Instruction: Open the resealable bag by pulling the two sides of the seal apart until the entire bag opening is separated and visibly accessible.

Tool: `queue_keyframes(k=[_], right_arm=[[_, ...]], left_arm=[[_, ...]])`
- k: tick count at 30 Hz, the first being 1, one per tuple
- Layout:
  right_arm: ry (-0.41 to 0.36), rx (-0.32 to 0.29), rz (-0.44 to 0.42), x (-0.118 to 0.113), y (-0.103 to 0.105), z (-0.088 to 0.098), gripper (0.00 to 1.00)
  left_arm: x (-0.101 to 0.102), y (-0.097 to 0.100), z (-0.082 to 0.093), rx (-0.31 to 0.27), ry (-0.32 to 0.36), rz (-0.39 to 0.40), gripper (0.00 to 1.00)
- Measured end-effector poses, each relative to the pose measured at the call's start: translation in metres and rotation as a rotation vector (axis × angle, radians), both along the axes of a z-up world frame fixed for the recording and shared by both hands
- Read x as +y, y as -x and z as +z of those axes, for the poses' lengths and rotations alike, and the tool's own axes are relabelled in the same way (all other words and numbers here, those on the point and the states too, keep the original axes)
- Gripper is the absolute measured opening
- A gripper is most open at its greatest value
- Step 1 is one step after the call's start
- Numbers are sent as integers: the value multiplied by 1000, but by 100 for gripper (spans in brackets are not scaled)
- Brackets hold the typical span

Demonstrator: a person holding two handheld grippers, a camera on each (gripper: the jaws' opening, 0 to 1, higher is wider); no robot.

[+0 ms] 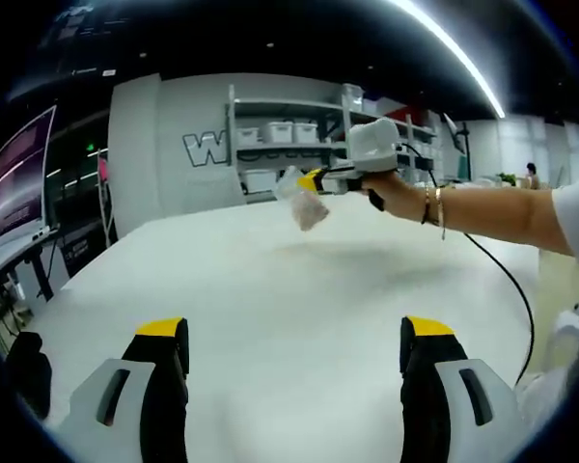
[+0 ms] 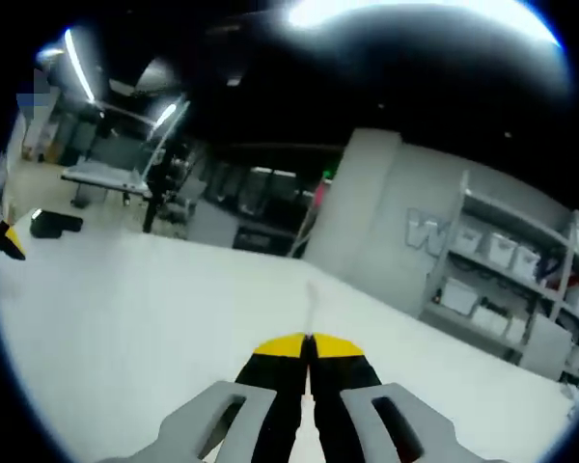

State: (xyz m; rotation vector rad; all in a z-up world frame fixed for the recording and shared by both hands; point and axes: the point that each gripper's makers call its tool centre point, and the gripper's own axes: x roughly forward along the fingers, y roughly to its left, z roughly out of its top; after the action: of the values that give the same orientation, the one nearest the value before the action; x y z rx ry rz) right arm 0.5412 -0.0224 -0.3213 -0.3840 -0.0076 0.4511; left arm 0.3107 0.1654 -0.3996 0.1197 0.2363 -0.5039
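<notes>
Right gripper [image 2: 310,340] pinches the bag [image 1: 303,200] aloft – left gripper [image 1: 294,338] gapes wide, empty. Bring it to the opposite seal lip – grip, pull apart evenly.

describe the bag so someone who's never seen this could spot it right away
Start at the big white table and look above its far side, before the shelves of white bins. The right gripper holds the resealable bag in midair: small, clear, crinkled, pale contents, nothing else hanging.

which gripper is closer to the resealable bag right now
Right. The right gripper is shut on the resealable bag's edge, holding it up above the white table. The left gripper is open, empty and low over the table, well apart from the bag.
</notes>
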Motion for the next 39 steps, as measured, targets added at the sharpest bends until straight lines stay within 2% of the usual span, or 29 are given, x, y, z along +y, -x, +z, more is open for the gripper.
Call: queue_keyframes(k=[6,13,20,28,35,39], right_arm=[[-3,-25,24,-4,22,10,0],[-7,-40,42,-2,36,15,0],[-19,-58,64,0,53,23,0],[-36,-75,93,-1,81,26,0],[-61,-94,115,-7,106,31,0],[-70,-90,131,-9,117,27,0]], left_arm=[[-9,3,3,1,4,-21,89],[-13,7,6,-4,-3,-25,89],[-8,13,9,-7,1,-10,89],[-3,21,14,-8,-18,5,89],[-7,25,12,0,-30,-3,89],[-9,26,10,6,-33,-4,88]])
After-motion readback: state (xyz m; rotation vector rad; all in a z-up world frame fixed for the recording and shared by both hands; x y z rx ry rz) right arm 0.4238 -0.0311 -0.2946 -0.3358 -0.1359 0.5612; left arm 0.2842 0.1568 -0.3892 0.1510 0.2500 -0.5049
